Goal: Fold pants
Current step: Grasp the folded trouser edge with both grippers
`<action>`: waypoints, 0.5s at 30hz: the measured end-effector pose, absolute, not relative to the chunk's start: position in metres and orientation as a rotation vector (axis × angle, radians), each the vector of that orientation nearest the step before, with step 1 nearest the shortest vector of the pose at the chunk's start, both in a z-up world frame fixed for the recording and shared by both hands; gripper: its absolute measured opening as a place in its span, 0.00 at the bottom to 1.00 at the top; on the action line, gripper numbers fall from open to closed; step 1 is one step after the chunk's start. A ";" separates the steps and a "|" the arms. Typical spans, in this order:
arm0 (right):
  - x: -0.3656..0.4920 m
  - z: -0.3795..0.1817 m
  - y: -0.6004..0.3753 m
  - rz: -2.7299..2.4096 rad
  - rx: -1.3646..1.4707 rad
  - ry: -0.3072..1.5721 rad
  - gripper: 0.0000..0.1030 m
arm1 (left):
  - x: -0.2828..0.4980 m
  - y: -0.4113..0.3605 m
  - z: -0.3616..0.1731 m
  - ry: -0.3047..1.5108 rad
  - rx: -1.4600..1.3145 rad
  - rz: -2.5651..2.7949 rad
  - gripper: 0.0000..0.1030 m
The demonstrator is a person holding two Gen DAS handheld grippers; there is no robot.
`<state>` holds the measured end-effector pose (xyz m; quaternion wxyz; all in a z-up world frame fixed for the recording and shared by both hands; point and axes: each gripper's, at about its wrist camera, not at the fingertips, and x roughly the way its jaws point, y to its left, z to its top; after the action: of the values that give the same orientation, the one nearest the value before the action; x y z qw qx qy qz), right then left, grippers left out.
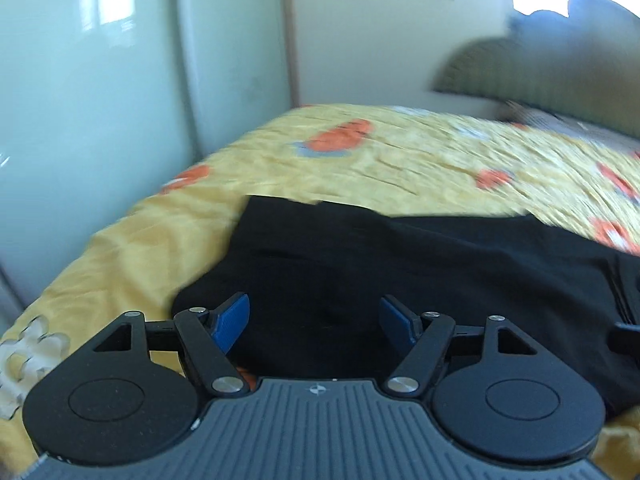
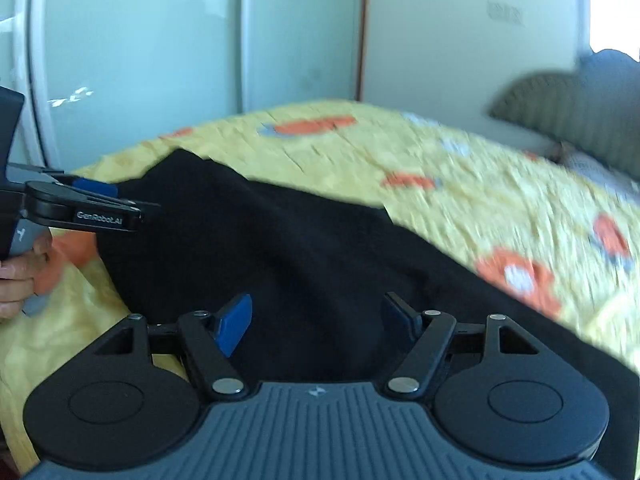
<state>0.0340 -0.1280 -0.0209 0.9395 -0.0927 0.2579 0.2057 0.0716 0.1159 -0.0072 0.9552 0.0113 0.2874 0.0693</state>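
Black pants (image 1: pixel 400 264) lie spread on a yellow flowered bedspread (image 1: pixel 400 152). My left gripper (image 1: pixel 315 316) hovers over their near left part, open, with only flat cloth below the blue pads (image 1: pixel 232 320). In the right wrist view the pants (image 2: pixel 260 240) run from upper left to lower right. My right gripper (image 2: pixel 318 312) stands open above them, nothing pinched between its pads. The left gripper (image 2: pixel 120 196) shows at the left edge of that view, by the pants' far corner, held by a hand (image 2: pixel 16 276).
Glossy pale-green wardrobe doors (image 1: pixel 100 100) stand close behind the bed's far left edge (image 2: pixel 160 60). An olive headboard or cushion (image 1: pixel 540 72) rises at the back right (image 2: pixel 568 108). Bedspread (image 2: pixel 460 184) stretches to the right of the pants.
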 end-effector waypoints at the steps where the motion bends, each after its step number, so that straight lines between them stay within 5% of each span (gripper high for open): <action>1: 0.034 -0.015 -0.114 0.455 -0.222 0.493 0.69 | 0.072 0.128 -0.004 0.585 -0.022 0.180 0.73; 5: 0.030 -0.007 -0.047 0.587 -0.393 0.386 0.69 | 0.070 0.187 0.009 0.607 -0.310 0.298 0.70; 10: 0.021 -0.023 0.037 0.711 -0.649 0.264 0.49 | 0.069 0.239 0.007 0.656 -0.595 0.300 0.54; 15: 0.037 -0.037 0.082 0.766 -0.717 0.263 0.33 | 0.065 0.256 -0.004 0.710 -0.791 0.171 0.51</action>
<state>0.0371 0.0823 -0.0369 0.8573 -0.3412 0.1253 0.3646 0.0648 0.2556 -0.0039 0.8586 -0.3766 0.3381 0.0813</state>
